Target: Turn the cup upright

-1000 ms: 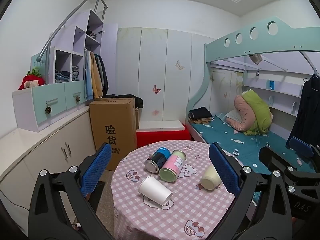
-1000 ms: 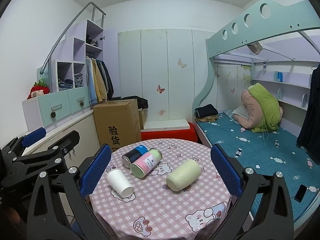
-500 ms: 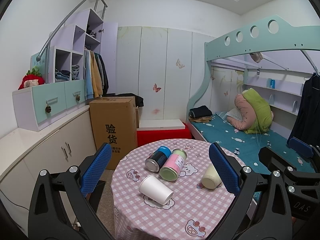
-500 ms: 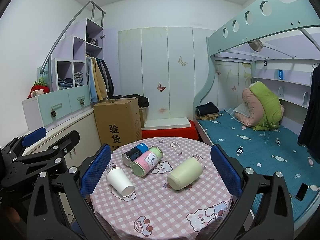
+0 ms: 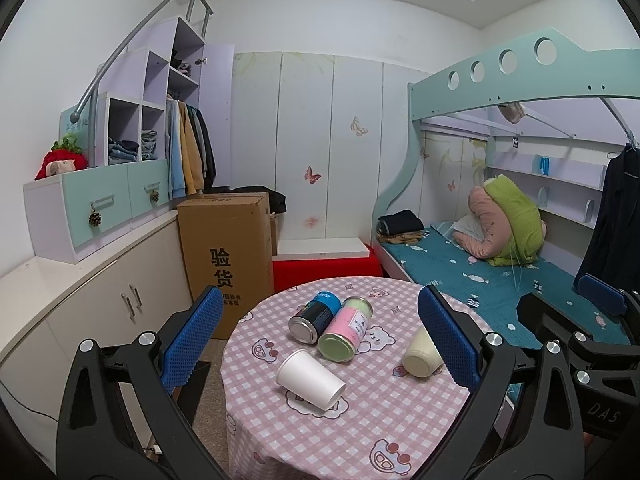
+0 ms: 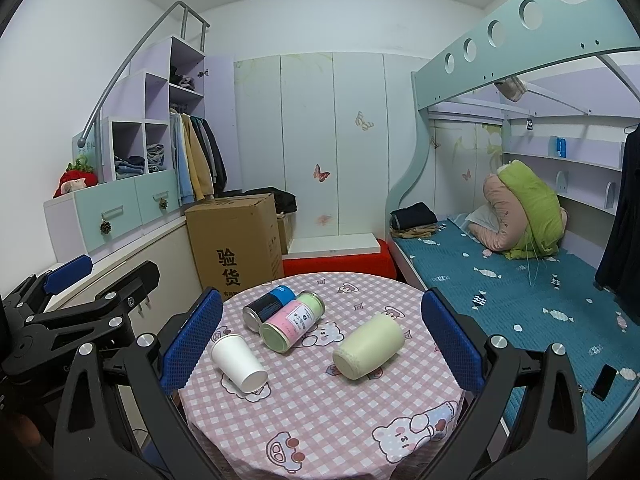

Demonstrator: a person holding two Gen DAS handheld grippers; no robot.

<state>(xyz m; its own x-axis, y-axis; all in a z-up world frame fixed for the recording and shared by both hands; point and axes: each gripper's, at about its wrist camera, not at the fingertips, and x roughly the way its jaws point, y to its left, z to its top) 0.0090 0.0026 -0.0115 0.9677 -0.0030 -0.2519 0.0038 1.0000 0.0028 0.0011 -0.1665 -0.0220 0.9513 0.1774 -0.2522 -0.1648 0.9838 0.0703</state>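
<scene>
The white paper cup (image 5: 310, 378) lies on its side on the round worktop (image 5: 360, 432), ahead of and below the left gripper (image 5: 320, 344), roughly centred between its jaws in the left wrist view. Its closed base points away toward the two cans and its open mouth faces the camera side. In the right wrist view the white paper cup (image 6: 239, 362) sits just inside the left jaw of the right gripper (image 6: 320, 344), well to one side of centre.

Both pairs of jaws stand wide apart and hold nothing; both hover short of the worktop.

The cup looks like thin paper: very light, easily crushed, and free to roll since it rests on its tapered wall. A hard squeeze would likely oval the mouth or dent the side, so a gentle closure seems called for. The stiffest places are probably the rolled rim and the base end; taking it across the wall nearer the base should deform it least.

Just beyond the cup lie a dark can (image 5: 316, 314) and a pink-labelled can (image 5: 346, 330), touching each other; a cream cup (image 6: 370, 346) lies apart, toward the right jaw. A nudged paper cup could roll into the cans.
</scene>
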